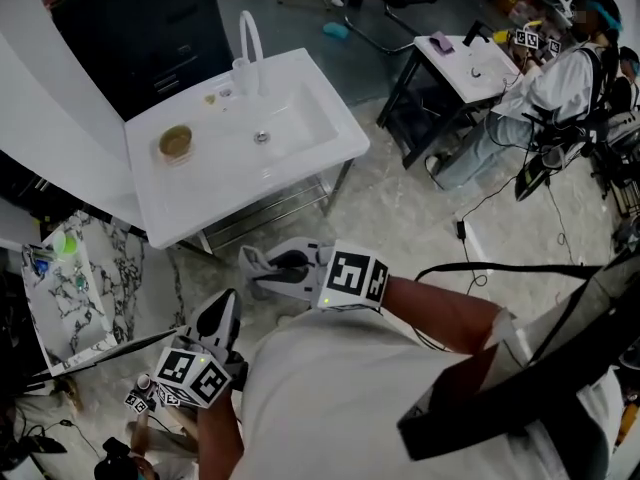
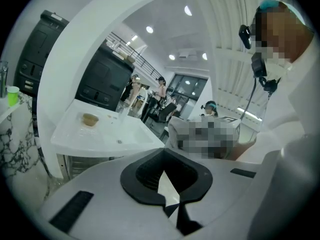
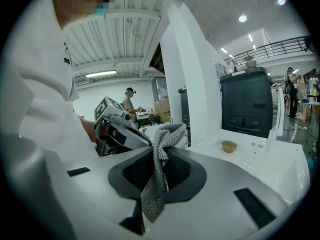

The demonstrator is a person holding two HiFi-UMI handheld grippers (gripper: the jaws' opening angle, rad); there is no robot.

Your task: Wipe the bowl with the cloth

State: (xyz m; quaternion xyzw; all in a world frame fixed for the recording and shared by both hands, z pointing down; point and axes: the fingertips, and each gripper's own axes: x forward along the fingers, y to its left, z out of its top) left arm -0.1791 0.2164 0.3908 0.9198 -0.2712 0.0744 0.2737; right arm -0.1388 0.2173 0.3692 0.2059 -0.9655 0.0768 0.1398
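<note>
On the white sink's point(image 1: 330, 153) left ledge, near its back corner, sits the brown bowl point(image 1: 176, 142). By my judgement wiping has not begun. The right gripper point(image 1: 258, 265) is clamped on the grey cloth point(image 3: 162, 154), well short of the sink's front edge. The left gripper point(image 1: 222, 313) is closed on nothing. A black cabinet point(image 1: 140, 28) stands behind the sink, and a seated person point(image 1: 560, 78) works across the pale floor.

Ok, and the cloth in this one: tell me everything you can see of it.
The cloth is a grey, coarse-knit rag, limp and crumpled. The right gripper is shut on it. The dark pads pinch its middle, a bunched fold sticks up past the jaw tips, and a narrow tail hangs down toward the camera. It is held in the air, short of the white sink counter and the bowl, touching only the gripper.
</note>
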